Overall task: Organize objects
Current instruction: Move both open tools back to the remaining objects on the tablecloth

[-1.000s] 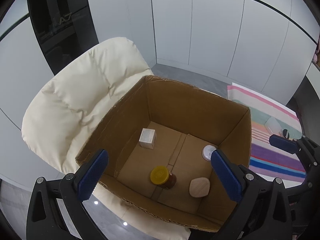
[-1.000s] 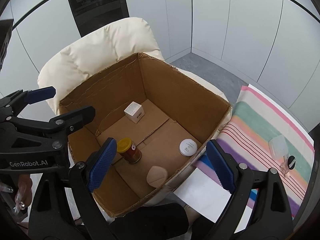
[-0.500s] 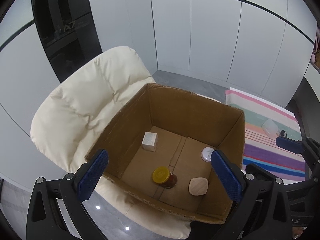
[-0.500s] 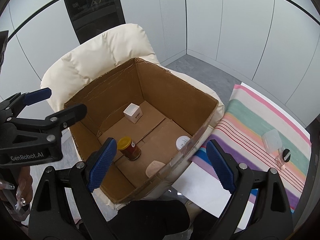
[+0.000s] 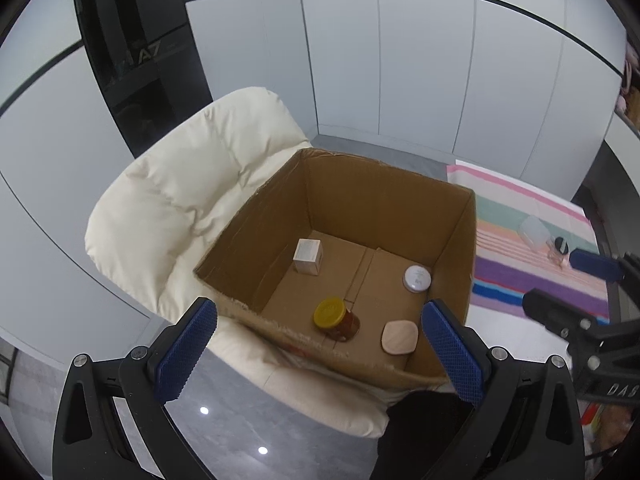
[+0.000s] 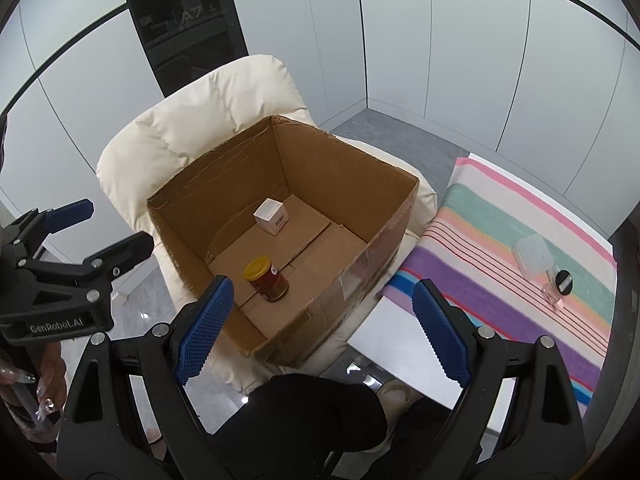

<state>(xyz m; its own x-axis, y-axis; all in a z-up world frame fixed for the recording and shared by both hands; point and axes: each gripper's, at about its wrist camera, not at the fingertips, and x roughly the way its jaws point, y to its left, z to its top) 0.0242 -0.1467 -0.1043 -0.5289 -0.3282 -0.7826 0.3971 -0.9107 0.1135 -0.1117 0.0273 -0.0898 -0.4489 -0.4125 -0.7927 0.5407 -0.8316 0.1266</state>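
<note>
Both tongs point(image 5: 318, 354) point(image 6: 320, 322) farther back from cardboard box point(image 5: 384, 200), spread empty; "GenRobot.AI" on left housing point(image 6: 56, 326).

Brown cardboard box point(image 5: 384, 200) on cream quilted chair point(image 5: 180, 208). Inside: white carton point(image 5: 307, 256), amber jar point(image 5: 340, 320) with yellow lid, white round tin point(image 5: 417, 279), pale beige pad point(image 5: 399, 337). Striped cloth point(image 6: 520, 256): pink, mint, peach, purple, blue bands. Both tongs: black frames, blue textured fingers point(image 5: 186, 354).

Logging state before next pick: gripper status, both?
Left gripper: open, holding nothing, above the cardboard box.
Right gripper: open, holding nothing.
</note>
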